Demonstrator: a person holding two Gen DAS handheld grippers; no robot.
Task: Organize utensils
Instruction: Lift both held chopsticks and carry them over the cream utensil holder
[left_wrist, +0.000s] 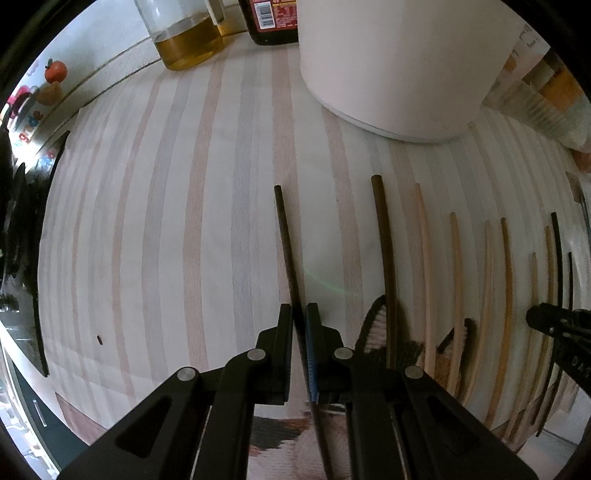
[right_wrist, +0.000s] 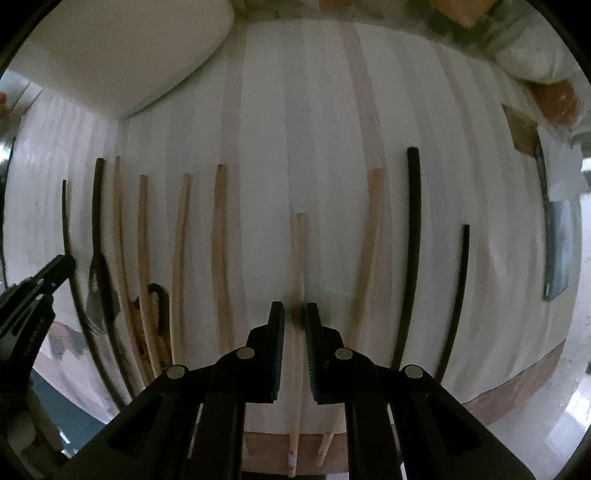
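Observation:
In the left wrist view my left gripper (left_wrist: 298, 306) is shut on a thin dark chopstick (left_wrist: 286, 243) that points away over the striped cloth (left_wrist: 166, 221). To its right lie a thicker dark chopstick (left_wrist: 384, 236) and several light wooden chopsticks (left_wrist: 424, 258) in a row. In the right wrist view my right gripper (right_wrist: 294, 306) is shut on a light wooden chopstick (right_wrist: 297, 251). More wooden chopsticks (right_wrist: 221, 240) lie to its left, and two dark chopsticks (right_wrist: 412, 240) to its right. The left gripper (right_wrist: 55, 269) shows at the left edge.
A large white container (left_wrist: 399, 66) stands at the back on the cloth. A glass oil jar (left_wrist: 184, 40) and a dark bottle (left_wrist: 273, 22) stand behind it. A cleaver (right_wrist: 557, 236) lies at the right. A knitted animal-pattern mat (left_wrist: 376, 328) lies under the chopsticks' near ends.

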